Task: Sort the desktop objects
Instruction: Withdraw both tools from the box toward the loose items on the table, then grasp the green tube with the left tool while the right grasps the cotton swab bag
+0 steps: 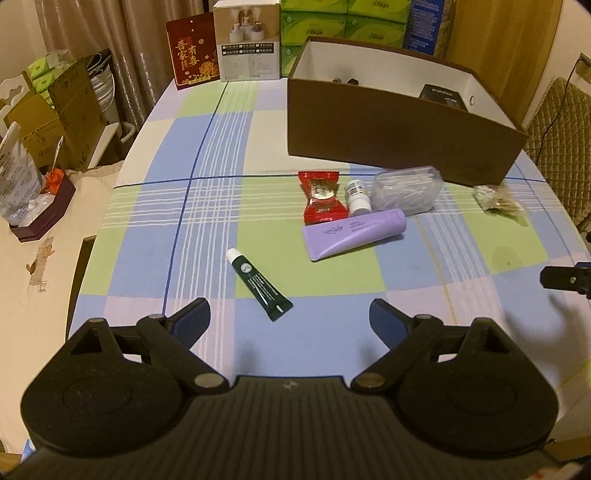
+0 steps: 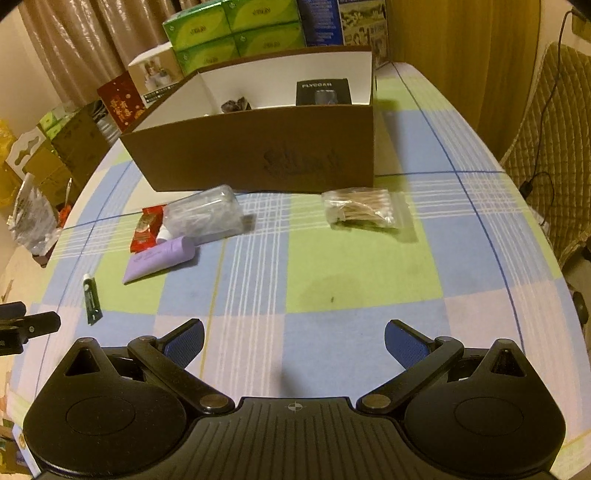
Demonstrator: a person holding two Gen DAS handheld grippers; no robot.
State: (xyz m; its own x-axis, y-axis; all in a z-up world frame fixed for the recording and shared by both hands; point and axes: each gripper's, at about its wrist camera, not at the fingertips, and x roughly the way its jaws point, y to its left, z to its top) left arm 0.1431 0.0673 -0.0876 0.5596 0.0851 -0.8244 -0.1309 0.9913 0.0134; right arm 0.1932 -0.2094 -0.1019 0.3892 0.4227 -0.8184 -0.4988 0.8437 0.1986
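On the checked tablecloth lie a dark green tube point(image 1: 260, 284) point(image 2: 91, 298), a purple tube point(image 1: 354, 233) point(image 2: 159, 258), a red candy packet point(image 1: 323, 197) point(image 2: 147, 228), a small white bottle point(image 1: 357, 196), a clear box of cotton swabs point(image 1: 406, 190) point(image 2: 205, 216) and a bag of wooden swabs point(image 1: 498, 199) point(image 2: 360, 210). A brown cardboard box point(image 1: 399, 144) point(image 2: 258, 147) stands behind them, holding a black packet point(image 2: 323, 92). My left gripper point(image 1: 290, 319) is open and empty, just short of the green tube. My right gripper point(image 2: 293, 338) is open and empty, well short of the swab bag.
Green tissue packs point(image 2: 236, 29), a red card point(image 1: 191, 55) and a white product box point(image 1: 247, 40) line the table's far edge. A quilted chair point(image 2: 554, 147) stands to the right. Boxes and clutter point(image 1: 48, 122) fill the left side beyond the table edge.
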